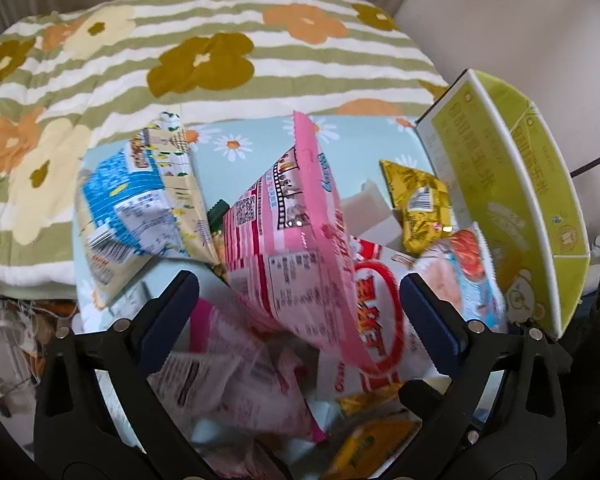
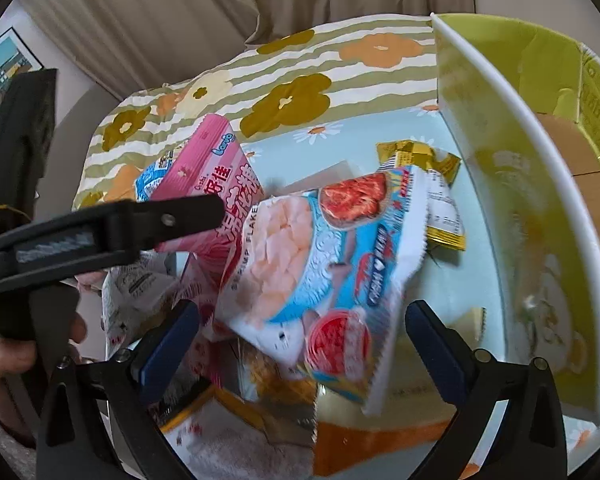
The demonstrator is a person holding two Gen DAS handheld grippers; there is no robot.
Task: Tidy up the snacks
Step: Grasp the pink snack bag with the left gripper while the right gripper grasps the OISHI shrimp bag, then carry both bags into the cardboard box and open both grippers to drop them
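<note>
The pink snack bag (image 1: 296, 220) stood on end in the pile directly between the left gripper's (image 1: 300, 300) spread, empty jaws, while the right gripper (image 2: 302, 332), also released, straddled the shrimp-flake bag (image 2: 320, 264).

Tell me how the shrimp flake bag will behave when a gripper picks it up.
The shrimp flake bag looks puffy, so probably light. Its thin glossy film may slip or crumple between pads. It leans on other packets, so lifting could shift the pink bag.
</note>
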